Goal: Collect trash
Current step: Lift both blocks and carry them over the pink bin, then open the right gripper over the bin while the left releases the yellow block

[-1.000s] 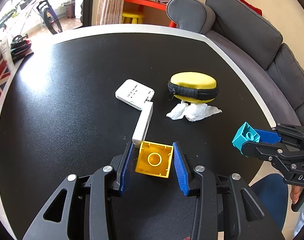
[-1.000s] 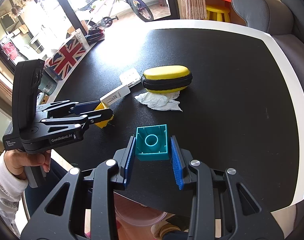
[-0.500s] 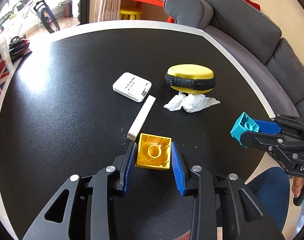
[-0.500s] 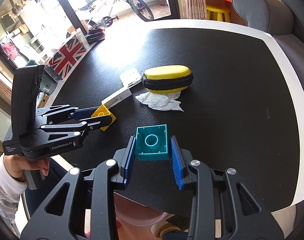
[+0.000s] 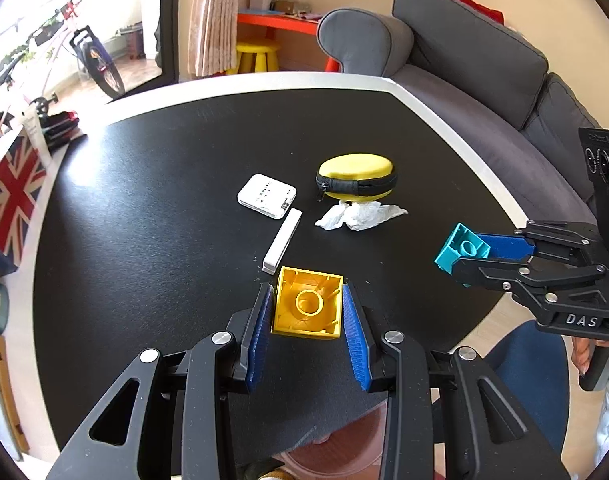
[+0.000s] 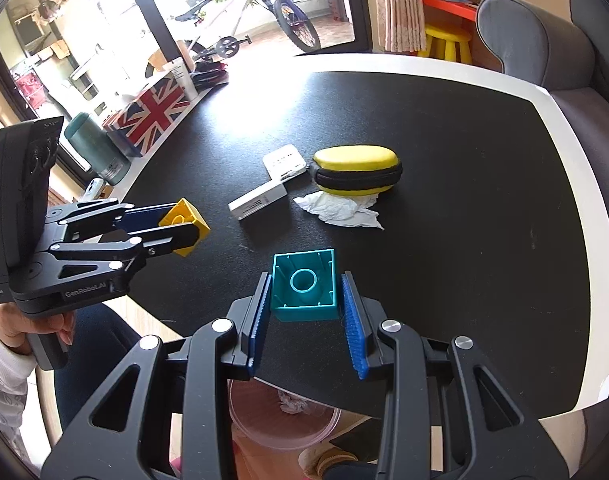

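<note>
My left gripper is shut on a yellow toy brick, held above the near edge of the black table. It also shows in the right wrist view. My right gripper is shut on a teal toy brick, also seen in the left wrist view. A crumpled white tissue lies mid-table in front of a yellow zip case. A clear pink bin with a tissue scrap inside stands on the floor below the table's near edge.
A white flat box and a white stick-shaped device lie left of the tissue. A Union Jack box and a teal can stand at the table's left. A grey sofa runs along the right.
My left gripper has drawn back toward the near table edge with the yellow brick, away from the white stick device. The right gripper has hardly moved.
</note>
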Demonstrator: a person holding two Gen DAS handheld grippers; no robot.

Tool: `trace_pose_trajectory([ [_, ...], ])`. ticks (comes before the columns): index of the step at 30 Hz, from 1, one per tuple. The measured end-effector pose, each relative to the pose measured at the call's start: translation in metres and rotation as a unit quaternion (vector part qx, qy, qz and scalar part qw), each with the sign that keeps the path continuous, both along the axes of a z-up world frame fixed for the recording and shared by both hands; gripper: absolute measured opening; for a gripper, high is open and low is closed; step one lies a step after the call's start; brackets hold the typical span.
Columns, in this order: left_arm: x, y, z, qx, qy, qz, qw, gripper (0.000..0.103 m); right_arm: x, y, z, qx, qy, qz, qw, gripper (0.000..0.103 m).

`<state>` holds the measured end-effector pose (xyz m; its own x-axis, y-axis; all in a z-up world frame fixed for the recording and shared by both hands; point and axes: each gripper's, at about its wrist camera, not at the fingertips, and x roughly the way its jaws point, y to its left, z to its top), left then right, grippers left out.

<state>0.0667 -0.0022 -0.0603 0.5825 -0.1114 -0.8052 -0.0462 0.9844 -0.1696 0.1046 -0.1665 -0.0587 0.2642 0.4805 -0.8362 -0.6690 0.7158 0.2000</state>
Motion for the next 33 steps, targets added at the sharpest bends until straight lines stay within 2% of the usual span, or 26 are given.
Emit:
trace_pose_trajectory([
  [8,-0.038,-0.011,0.024,0.006,-0.023,-0.016,0.9996,0.034,-0.036,-0.003,0.019,0.000,-0.021,0.034,0.999,0.034],
  [14,-0.067,-0.018,0.027,0.004,-0.024,-0.022,0.9995,0.034,-0.073,-0.009,0.025,0.003,-0.027,0.065,0.998,0.034],
  [21,-0.094,-0.028,0.019,-0.011,-0.014,-0.030,0.9994,0.034,-0.108,-0.012,0.015,-0.001,-0.007,0.096,0.995,0.034],
  [30,-0.110,-0.032,0.012,-0.019,-0.007,-0.034,0.9992,0.034,-0.121,-0.008,-0.004,-0.009,0.016,0.115,0.993,0.035],
  [31,-0.110,-0.032,0.012,-0.020,-0.007,-0.033,0.9992,0.034,-0.121,-0.007,-0.005,-0.012,0.014,0.114,0.993,0.043],
  [32,-0.111,-0.032,0.012,-0.020,-0.007,-0.033,0.9992,0.034,-0.121,-0.008,-0.005,-0.011,0.012,0.111,0.994,0.063],
  [33,-0.111,-0.032,0.012,-0.020,-0.007,-0.033,0.9992,0.034,-0.120,-0.009,-0.003,-0.006,0.010,0.107,0.994,0.071],
])
